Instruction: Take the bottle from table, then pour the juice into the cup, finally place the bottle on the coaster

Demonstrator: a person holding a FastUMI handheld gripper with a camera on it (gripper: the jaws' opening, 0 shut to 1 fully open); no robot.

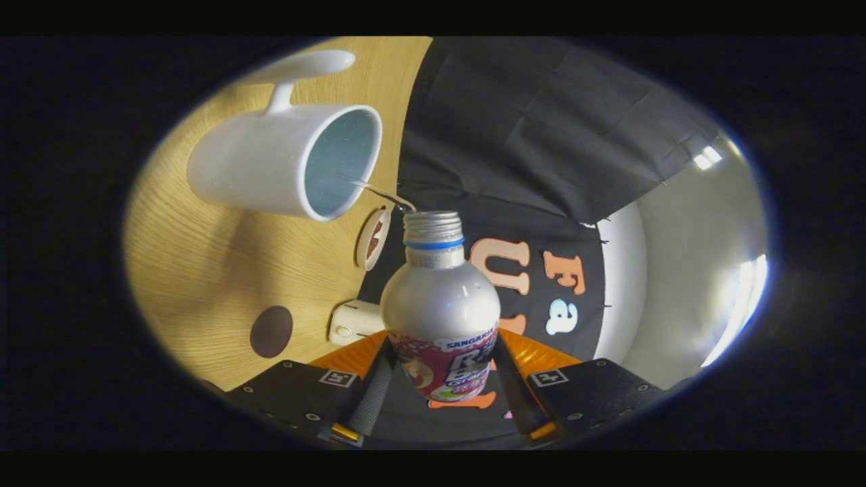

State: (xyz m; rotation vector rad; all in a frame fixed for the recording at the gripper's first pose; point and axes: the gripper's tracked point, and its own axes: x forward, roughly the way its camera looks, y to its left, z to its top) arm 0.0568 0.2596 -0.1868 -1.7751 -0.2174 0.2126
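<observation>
I see my gripper clamped on the smooth silver metal bottle, both fingers pressing its labelled body (cap off, threaded neck bare). A thin clear stream arcs from its mouth into the glossy white mug on the wood-grain table. The round dark coaster lies nearby.

between the fingers: the bottle fills the gap of the gripper, both fingers pressed on its sides; no room to pass there.
just ahead of the bottle mouth: a thin stream bridges to the cup; the cup blocks that way.
beside the cup rim: a round coaster sits on the wooden table, near the bottle neck.
by one finger: a small white box and a dark round disc lie on the table, with bare wood between the disc and the cup.
other side: open room before the booth wall.
</observation>
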